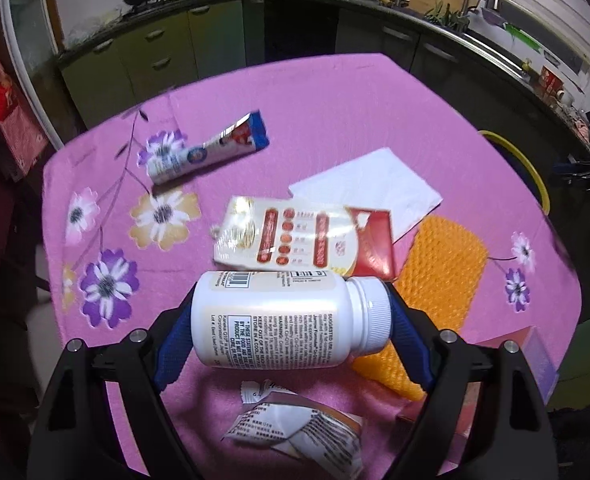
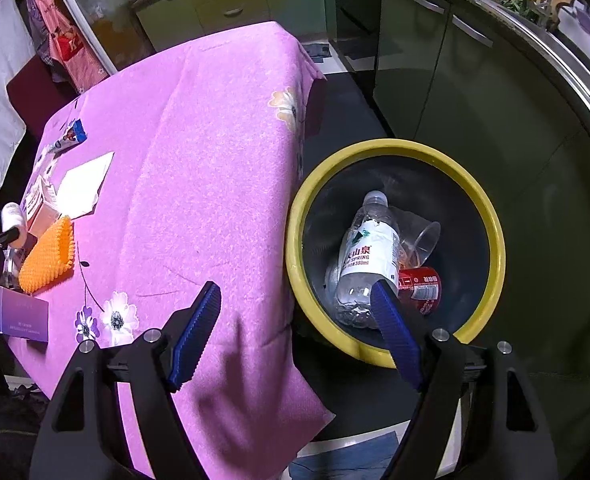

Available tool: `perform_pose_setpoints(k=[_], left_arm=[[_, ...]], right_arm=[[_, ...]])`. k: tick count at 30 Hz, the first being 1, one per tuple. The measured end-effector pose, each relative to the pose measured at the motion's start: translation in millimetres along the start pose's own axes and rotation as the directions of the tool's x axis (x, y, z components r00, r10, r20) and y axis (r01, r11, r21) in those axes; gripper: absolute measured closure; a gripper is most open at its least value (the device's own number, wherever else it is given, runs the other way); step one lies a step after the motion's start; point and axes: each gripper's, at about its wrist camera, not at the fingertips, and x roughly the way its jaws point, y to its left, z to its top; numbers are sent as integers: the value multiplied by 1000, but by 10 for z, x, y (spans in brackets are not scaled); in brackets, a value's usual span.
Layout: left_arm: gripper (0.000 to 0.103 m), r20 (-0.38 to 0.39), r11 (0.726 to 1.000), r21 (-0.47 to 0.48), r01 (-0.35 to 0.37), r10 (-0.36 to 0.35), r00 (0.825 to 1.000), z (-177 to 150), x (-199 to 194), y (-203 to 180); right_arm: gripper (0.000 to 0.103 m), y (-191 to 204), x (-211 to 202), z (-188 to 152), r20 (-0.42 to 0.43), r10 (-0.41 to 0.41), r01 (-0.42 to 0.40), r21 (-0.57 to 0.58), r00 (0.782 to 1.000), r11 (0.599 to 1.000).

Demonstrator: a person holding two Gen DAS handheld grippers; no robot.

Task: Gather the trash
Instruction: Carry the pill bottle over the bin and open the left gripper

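My left gripper (image 1: 291, 320) is shut on a white pill bottle (image 1: 287, 320), held sideways just above the pink tablecloth (image 1: 335, 120). Below and beyond it lie a torn wrapper (image 1: 299, 428), a cream and red packet (image 1: 307, 240), a white napkin (image 1: 367, 188), an orange bubble mailer (image 1: 435, 280) and a toothpaste tube (image 1: 211, 152). My right gripper (image 2: 295, 300) is open and empty, above the table edge beside the yellow-rimmed bin (image 2: 491, 216). The bin holds a plastic water bottle (image 2: 367, 256), a clear cup (image 2: 423, 240) and a red can (image 2: 423, 284).
A purple box (image 2: 19, 312) lies at the table's near corner. Green kitchen cabinets (image 2: 455, 92) and a sink counter (image 1: 483, 28) ring the table. The bin stands on the dark floor at the table's right side. The left gripper with the bottle shows at the right wrist view's left edge (image 2: 11, 220).
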Motion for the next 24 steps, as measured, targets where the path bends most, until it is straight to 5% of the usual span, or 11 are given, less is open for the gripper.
perform_pose_setpoints(k=[4,8,14,19,24], left_arm=[[22,14,997,61,52,-53,998,186,-176,-176],[22,0,967,182,176,-179,984,579,-271,-629],[22,-65,854,377,359,-363,930,1171,-198,-1704],[22,-134,745,518,421,-415,900,1544,132,-2824],[22,-196,708,564,425,-384,902,1789,690,-3648]], right_arm=[[26,-68,-47,-52,13,0,0,19,1000,1000],[26,-172,-127,-139,36,-4,2,47,999,999],[26,-476,-324,-394,72,-38,29,124,997,992],[26,-805,-515,-715,99,-67,46,202,993,978],[26,-1076,-647,-1101,109,-89,55,280,990,959]])
